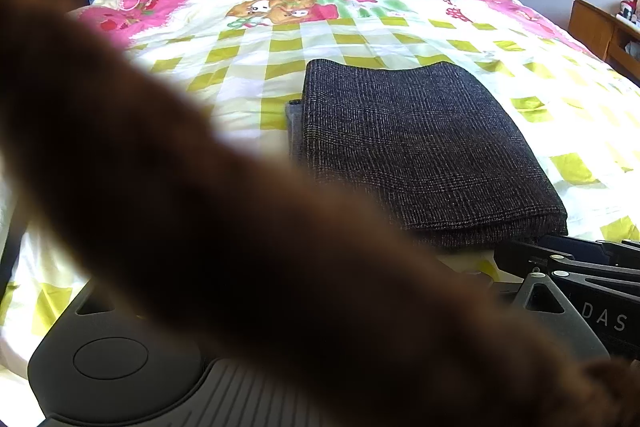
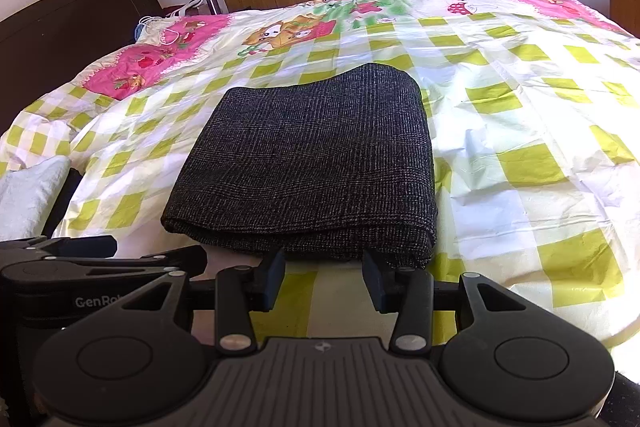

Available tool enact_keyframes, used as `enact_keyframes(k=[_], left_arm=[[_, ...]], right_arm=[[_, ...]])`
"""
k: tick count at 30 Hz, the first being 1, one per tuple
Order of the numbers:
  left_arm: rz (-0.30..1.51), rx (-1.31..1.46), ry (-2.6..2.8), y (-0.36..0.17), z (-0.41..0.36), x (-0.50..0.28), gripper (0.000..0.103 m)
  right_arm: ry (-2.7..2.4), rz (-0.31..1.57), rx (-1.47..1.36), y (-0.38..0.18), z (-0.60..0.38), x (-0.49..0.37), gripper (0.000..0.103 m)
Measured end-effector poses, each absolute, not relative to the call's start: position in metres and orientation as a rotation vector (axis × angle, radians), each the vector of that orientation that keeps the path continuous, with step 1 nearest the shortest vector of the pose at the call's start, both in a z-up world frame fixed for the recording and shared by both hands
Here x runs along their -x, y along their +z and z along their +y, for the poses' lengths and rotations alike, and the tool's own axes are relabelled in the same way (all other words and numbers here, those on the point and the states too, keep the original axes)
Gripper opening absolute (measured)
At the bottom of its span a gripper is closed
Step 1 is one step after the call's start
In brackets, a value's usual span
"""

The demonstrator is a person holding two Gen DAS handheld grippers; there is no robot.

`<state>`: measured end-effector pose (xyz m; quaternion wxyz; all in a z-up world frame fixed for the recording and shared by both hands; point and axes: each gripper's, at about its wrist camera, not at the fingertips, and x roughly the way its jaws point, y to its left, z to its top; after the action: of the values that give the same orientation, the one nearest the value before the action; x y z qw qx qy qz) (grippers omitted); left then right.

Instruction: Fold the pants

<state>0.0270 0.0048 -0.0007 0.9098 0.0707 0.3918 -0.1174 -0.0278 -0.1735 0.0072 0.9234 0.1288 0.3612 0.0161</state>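
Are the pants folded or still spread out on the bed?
Folded. The pants lie as a compact stacked rectangle on the checked bedspread, layers visible along the near edge; neither leg is spread out.

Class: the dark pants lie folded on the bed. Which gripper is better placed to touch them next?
Right. The right gripper is open, its fingers at the pants' near edge. A blurred brown shape blocks the left wrist view.

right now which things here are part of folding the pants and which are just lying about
Part of the job:
- pants, folded into a dark stack on the bedspread
- right gripper, open, at the stack's near edge
- left gripper

Lying about:
- white cable
- metal flask
- white cloth
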Motion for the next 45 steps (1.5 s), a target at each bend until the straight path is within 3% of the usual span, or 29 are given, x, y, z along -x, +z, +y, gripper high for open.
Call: enact_keyframes(k=[45], left_arm=[[0.85,-0.155,-0.223,-0.007,0.002,-0.035,0.098]], right_arm=[[0.024,0.795,-0.264,-0.003,-0.174,0.017,0.057]])
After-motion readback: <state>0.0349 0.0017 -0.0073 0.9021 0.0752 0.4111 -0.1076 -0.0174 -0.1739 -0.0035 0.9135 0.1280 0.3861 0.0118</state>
